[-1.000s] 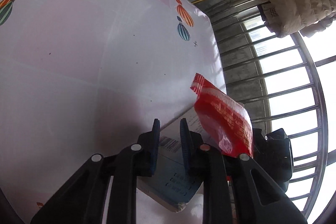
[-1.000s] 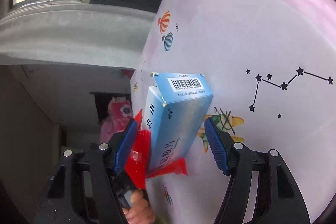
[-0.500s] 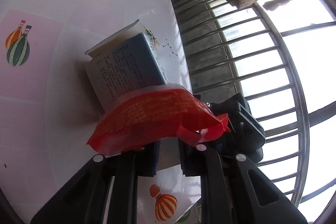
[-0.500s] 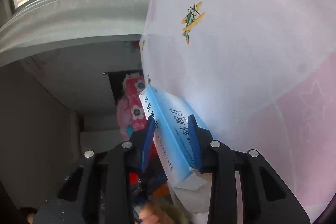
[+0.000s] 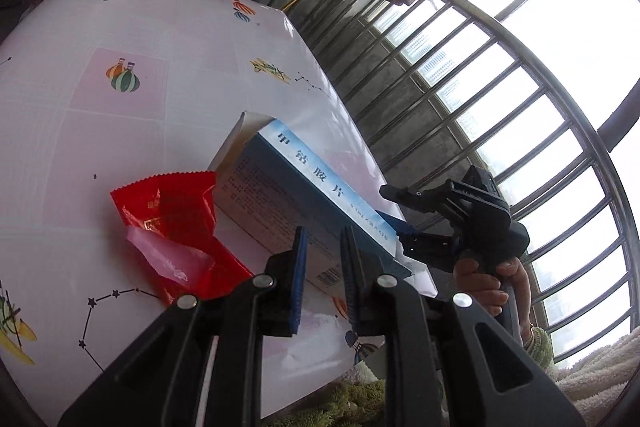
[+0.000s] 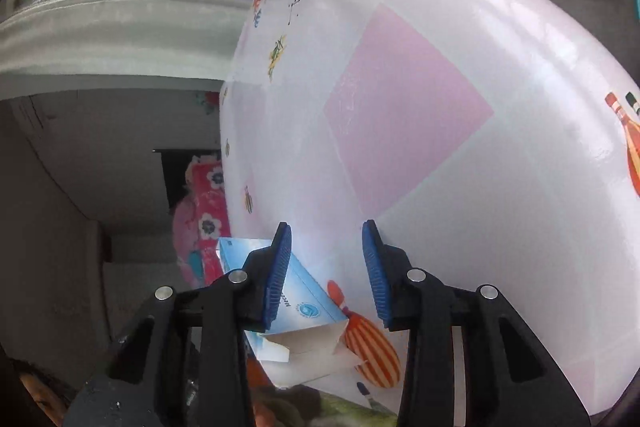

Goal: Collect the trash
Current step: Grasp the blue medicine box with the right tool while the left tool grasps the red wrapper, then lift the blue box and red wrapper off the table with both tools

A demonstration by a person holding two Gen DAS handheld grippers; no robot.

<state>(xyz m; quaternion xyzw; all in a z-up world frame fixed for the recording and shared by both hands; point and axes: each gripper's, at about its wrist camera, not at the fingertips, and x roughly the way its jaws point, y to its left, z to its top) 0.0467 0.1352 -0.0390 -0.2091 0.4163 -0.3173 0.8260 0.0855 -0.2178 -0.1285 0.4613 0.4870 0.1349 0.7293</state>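
The blue-and-white cardboard medicine box [image 5: 304,203] lies on the pink-patterned table [image 5: 120,147], long axis near-right to far-left. The opening right gripper [image 6: 326,269], empty, sits at its near end; the left gripper [image 5: 323,275] – nearly closed, opening – nearer the crumpled red plastic wrapper [image 5: 176,227].

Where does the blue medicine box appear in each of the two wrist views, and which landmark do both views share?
Left wrist view: the blue medicine box lies in the centre, beside the red wrapper, just beyond the jaws.
Right wrist view: the box is at bottom centre, partly behind the left finger, open flaps towards the camera.
Shared landmark: the balloon-patterned tablecloth.
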